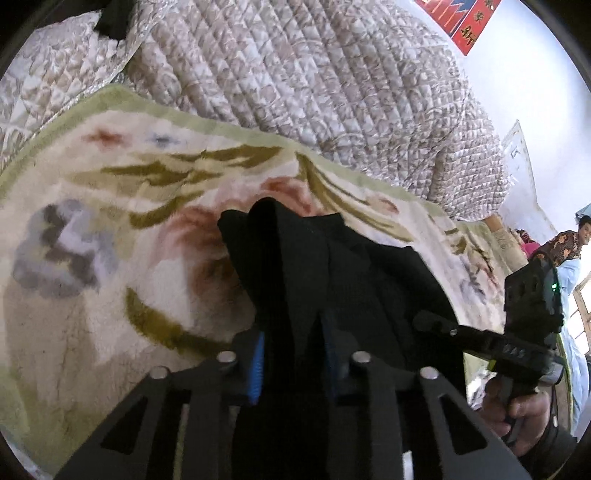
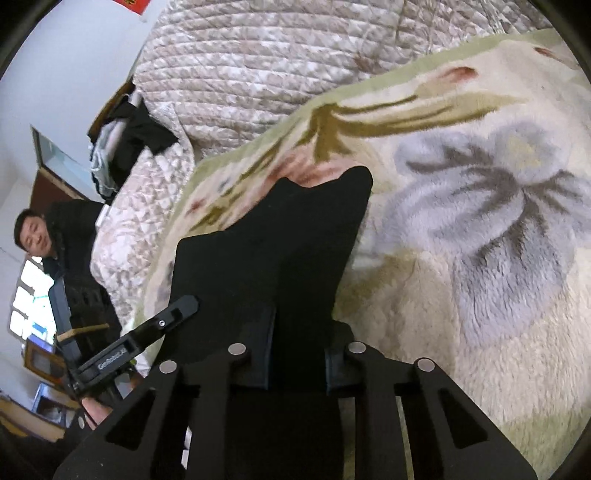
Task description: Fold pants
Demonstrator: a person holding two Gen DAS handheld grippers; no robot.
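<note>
The black pants (image 1: 332, 266) hang bunched between the fingers of my left gripper (image 1: 293, 332), which is shut on the cloth above a floral fleece blanket (image 1: 110, 229). My right gripper (image 2: 299, 332) is shut on another part of the black pants (image 2: 280, 243), which stick up past its fingers over the same blanket (image 2: 480, 240). The right gripper also shows at the right edge of the left wrist view (image 1: 436, 321), touching the cloth. The left gripper shows at the lower left of the right wrist view (image 2: 177, 310). Most of the pants are hidden below the fingers.
A quilted brown-and-white bedspread (image 1: 314, 74) is heaped behind the blanket. Dark clothes (image 2: 140, 140) lie on a pile at the bed's far end. A person (image 2: 40, 236) stands beside the bed. A white wall with a red poster (image 1: 469, 18) is behind.
</note>
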